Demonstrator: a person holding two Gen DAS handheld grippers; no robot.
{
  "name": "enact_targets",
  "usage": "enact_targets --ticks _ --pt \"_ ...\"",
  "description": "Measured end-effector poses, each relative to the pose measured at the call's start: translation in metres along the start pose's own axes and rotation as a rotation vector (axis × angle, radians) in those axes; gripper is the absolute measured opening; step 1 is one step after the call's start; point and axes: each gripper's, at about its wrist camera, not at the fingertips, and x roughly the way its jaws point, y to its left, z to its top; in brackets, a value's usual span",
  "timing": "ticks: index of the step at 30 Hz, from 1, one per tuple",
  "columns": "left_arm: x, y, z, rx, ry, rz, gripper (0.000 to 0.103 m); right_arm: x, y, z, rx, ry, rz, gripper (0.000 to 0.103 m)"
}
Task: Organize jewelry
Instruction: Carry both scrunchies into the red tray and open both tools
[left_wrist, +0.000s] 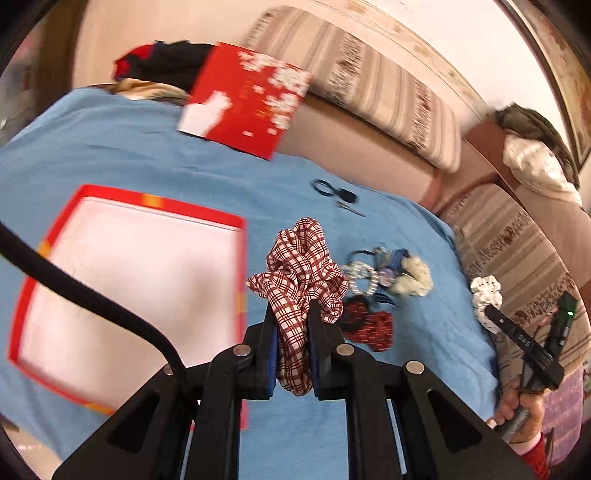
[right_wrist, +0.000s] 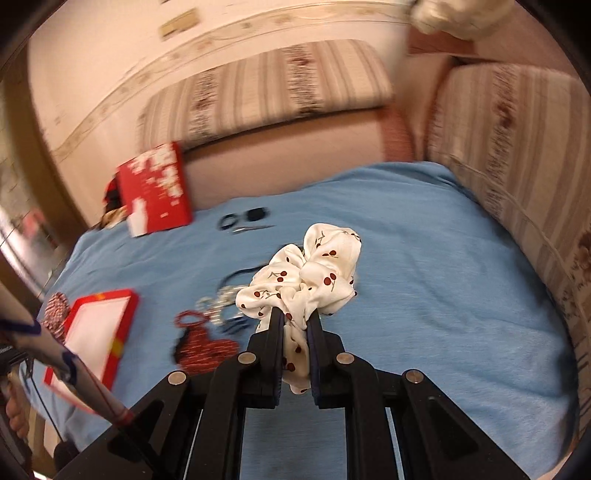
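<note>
Left gripper (left_wrist: 291, 314): clamped on plaid scrunchie (left_wrist: 301, 273)
Red box (left_wrist: 236, 225): open, left of scrunchie, on blue cloth (left_wrist: 184, 155)
Right gripper (left_wrist: 489, 310): holding white scrunchie (left_wrist: 485, 290)

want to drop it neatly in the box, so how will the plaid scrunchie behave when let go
Probably floppy: the plaid scrunchie bunches and droops around the left gripper. It looks light, thin fabric, so it may cling briefly to the pads. It should land soft and stay put in the red box, not roll.

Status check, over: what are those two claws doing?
Left gripper shut on plaid scrunchie. Right gripper shut on cherry scrunchie. Open red box beside, nothing blocking.
</note>
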Motion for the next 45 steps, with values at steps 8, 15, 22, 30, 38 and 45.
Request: enact_targets --ticks 8,15,22,30,38,45 --pt "-0.027 0.066 -0.002 -0.022 -0.031 0.165 0.013 0.018 0.096 -0.007 -0.115 0.056 0.156 0.012" --pt "-0.010 0.126 0.008 -0.037 0.019 0.281 0.013 0.050 0.191 -0.022 -0.241 0.123 0.276 0.012" --pt "0.021 0.175 0.045 -0.073 0.043 0.327 0.013 0.116 0.269 -0.025 -0.281 0.215 0.354 0.013" --pt "0.071 0.218 0.079 -0.086 0.088 0.368 0.014 0.190 0.318 -0.027 -0.290 0.310 0.363 0.013" --pt "0.088 0.235 0.085 -0.103 0.095 0.355 0.021 0.236 0.332 -0.031 -0.303 0.353 0.335 0.019" --pt "0.082 0.226 0.082 -0.093 0.077 0.352 0.037 0.224 0.331 -0.032 -0.315 0.340 0.332 0.055"
